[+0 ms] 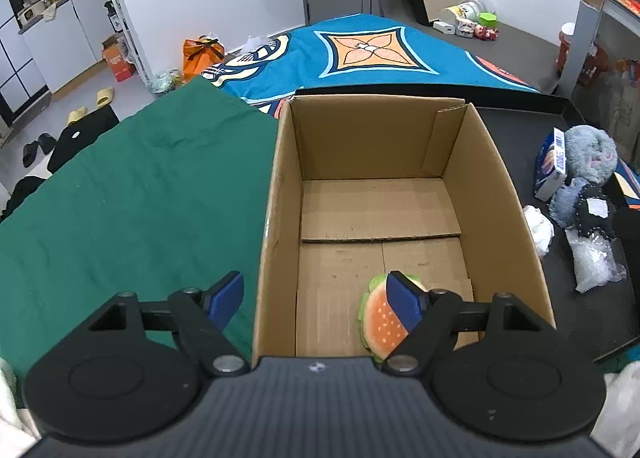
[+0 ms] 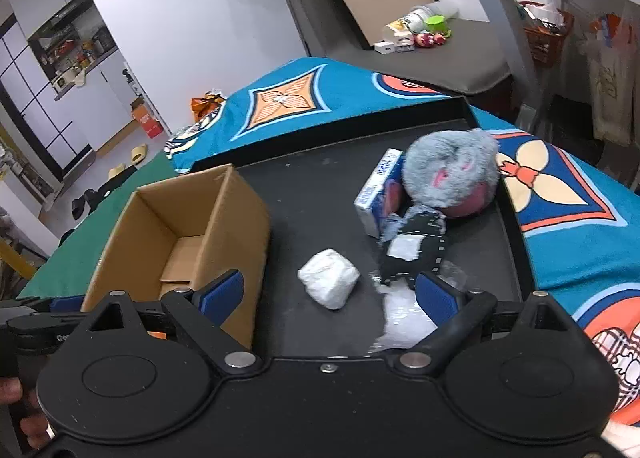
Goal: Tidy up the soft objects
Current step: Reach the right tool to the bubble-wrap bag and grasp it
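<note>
next grab: white bundle, sitting right ahead of the right claw, beside the box
right claw: wide, empty
left claw: wide over box, burger dropped inside

Burger toy half behind claw finger

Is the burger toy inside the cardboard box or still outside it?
Inside. The burger toy lies on the floor of the cardboard box, at its near end.

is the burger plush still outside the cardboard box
No, the burger plush lies on the floor inside the cardboard box, under the open left gripper.
</note>
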Demonstrator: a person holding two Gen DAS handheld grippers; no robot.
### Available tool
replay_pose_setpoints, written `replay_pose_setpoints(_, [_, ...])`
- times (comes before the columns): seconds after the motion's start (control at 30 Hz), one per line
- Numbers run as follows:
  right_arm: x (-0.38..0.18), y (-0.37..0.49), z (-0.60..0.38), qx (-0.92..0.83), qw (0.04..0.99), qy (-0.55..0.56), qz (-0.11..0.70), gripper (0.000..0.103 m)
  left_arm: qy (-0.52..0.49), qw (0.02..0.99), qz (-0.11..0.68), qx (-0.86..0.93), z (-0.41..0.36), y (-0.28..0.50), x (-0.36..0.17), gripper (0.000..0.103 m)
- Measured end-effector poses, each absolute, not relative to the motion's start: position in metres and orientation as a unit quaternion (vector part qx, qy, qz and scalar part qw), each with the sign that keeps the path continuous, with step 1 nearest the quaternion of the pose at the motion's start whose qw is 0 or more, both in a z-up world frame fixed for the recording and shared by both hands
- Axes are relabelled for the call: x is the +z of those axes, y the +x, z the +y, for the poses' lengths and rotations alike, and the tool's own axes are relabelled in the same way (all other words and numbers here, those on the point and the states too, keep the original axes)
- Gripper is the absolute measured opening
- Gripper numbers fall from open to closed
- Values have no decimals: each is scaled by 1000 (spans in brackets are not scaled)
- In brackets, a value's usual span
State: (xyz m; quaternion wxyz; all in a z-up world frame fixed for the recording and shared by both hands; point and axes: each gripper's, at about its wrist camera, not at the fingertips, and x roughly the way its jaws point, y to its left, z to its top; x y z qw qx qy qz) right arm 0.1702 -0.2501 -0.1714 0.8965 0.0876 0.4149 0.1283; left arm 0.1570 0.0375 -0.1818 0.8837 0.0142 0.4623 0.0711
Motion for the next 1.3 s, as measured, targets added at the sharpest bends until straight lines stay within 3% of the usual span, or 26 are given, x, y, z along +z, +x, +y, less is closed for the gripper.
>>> replay_pose_setpoints(0.87, [-238, 195, -289, 74, 871, 93, 477, 83, 65, 864, 490, 96, 15, 177, -197, 80])
replay_pose_setpoints(1.0, [-246, 194, -289, 68, 867, 87, 486, 54, 63, 864, 490, 98, 15, 178, -198, 80])
replay_pose_setpoints(1.1, [-241, 193, -290, 78, 865, 92, 487, 41, 65, 863, 490, 98, 15, 178, -198, 80])
replay_pose_setpoints(1.3, [-228, 188, -295, 83, 871, 97, 475, 35, 62, 864, 490, 96, 15, 177, -197, 80])
